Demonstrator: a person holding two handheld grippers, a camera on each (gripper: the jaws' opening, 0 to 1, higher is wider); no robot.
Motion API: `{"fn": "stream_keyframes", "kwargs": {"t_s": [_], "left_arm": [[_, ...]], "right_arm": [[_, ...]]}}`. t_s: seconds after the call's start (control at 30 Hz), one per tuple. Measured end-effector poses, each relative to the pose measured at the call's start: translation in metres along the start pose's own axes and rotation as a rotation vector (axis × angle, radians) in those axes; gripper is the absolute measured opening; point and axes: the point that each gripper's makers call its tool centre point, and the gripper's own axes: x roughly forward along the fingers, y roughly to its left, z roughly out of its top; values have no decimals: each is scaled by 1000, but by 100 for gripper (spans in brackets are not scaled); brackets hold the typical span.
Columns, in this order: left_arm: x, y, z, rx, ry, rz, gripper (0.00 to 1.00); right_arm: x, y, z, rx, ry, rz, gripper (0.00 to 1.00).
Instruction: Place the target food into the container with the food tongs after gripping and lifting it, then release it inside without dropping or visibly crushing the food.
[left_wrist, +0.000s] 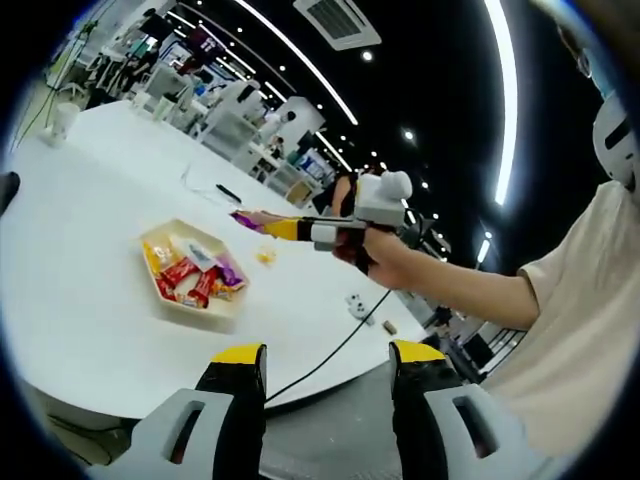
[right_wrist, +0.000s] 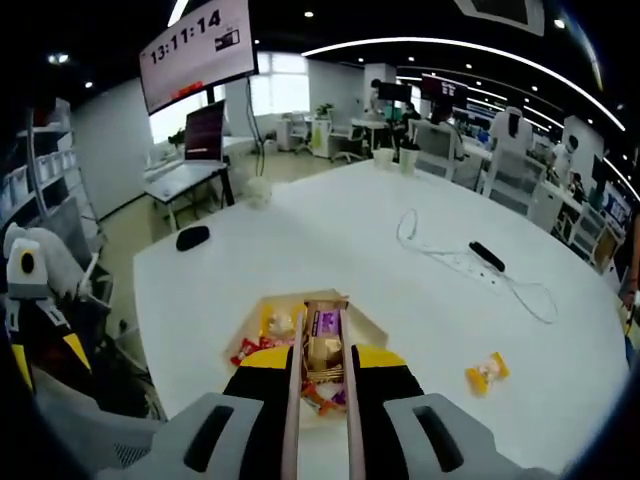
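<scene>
A cream hexagonal tray holding several wrapped snacks sits on the white table. My left gripper stands open near the table's edge, with nothing between its yellow-tipped jaws. A hand holds my right gripper above the table beyond the tray. In the right gripper view, my right gripper is shut on metal food tongs. The tongs pinch a purple-and-brown wrapped snack bar above the tray. A yellow wrapped candy lies loose on the table.
A white cable and a black remote lie farther out on the table, with a black mouse near its far left edge. A black cord runs off the near edge beside a small white cube. Desks and chairs surround the table.
</scene>
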Motion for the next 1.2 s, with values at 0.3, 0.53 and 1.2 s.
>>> {"fn": "stream_keyframes", "kwargs": {"t_s": [0.3, 0.53, 1.2], "left_arm": [[0, 1, 1, 0, -1, 0, 48], [0, 1, 0, -2, -4, 3, 48], [-1, 2, -3, -8, 3, 4, 48]], "right_arm": [[-1, 1, 5, 11, -12, 2, 21], [3, 6, 14, -1, -26, 12, 21], [-3, -5, 7, 36, -36, -22, 23]]}}
